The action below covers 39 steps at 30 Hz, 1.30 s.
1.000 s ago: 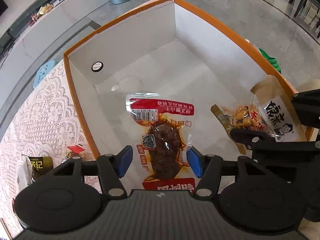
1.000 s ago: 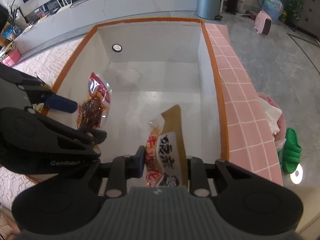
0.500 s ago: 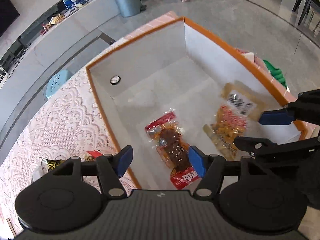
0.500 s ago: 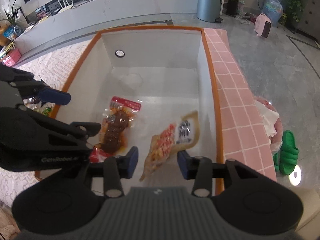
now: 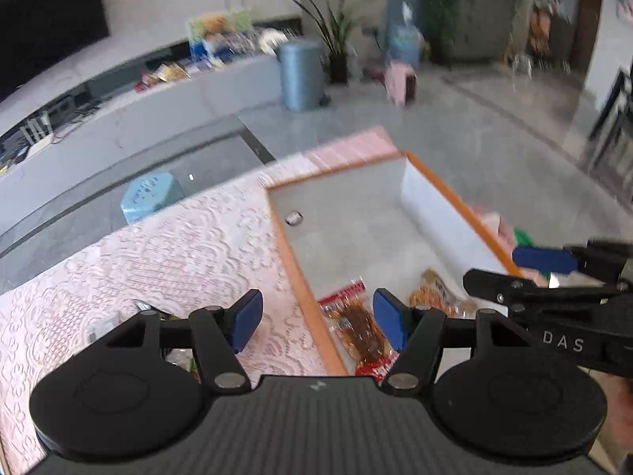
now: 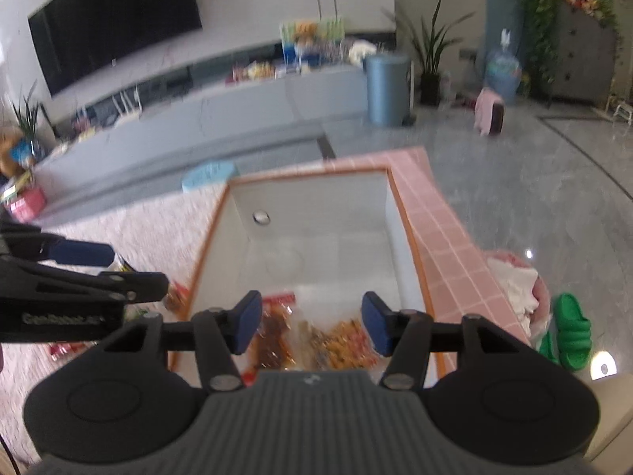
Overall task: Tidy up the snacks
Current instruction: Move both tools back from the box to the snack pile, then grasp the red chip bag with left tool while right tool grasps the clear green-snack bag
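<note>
Gaping wide and empty, both grippers' jaws above the snack box (image 6: 316,213).

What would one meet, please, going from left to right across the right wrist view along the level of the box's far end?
Lace tablecloth → orange-rimmed box → pink tiled strip → grey floor.

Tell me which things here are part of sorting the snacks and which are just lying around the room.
Part of the job:
- orange-rimmed box
- red meat snack packet in the box
- orange snack packet beside it
- loose snacks on the lace tablecloth
- left claw and right claw, both open

Just lying about:
- blue bin
- green slippers
- potted plant
- TV
</note>
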Available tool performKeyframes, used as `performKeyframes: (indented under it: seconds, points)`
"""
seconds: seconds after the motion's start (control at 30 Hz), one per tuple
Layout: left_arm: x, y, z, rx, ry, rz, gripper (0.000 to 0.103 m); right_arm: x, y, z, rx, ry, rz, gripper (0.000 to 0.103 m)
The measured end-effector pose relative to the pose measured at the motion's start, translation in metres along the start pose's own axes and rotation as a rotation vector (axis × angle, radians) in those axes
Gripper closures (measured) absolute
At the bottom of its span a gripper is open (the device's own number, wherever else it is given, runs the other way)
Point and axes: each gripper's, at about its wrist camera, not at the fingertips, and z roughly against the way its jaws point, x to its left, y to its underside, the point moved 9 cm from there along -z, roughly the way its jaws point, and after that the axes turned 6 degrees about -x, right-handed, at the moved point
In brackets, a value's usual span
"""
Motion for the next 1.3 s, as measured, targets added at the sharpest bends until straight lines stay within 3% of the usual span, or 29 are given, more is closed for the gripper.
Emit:
performKeyframes:
  seconds: [0.17,0.4,0.5,0.93,1.1,1.3]
  points:
    - [0.028,0.006,0.039,-0.106,-0.026,0.076,0.028,0.023,-0.004,0.027,-0.105,-0.012,-0.026,0.048]
    - [0.069,0.030,0.084,-0.190,-0.085,0.161,0.028,0.062,0.005,0.054,-0.201,-0.072,-0.063,0.045]
    - [0.086,0.045,0.101,-0.222,-0.137,0.160,0.026,0.079,0.013,0.059,-0.235,-0.092,-0.054,0.037]
    - [0.165,0.124,0.125,-0.194,-0.275,0.309,0.025,0.168,0.059,0.040,-0.195,-0.213,0.024,0.033]
    - [0.185,0.144,0.123,-0.162,-0.212,0.376,0.025,0.199,0.070,0.027,-0.178,-0.284,0.082,0.034]
    - [0.206,0.168,0.100,-0.076,-0.218,0.444,0.025,0.232,0.085,-0.006,-0.098,-0.334,0.132,0.042]
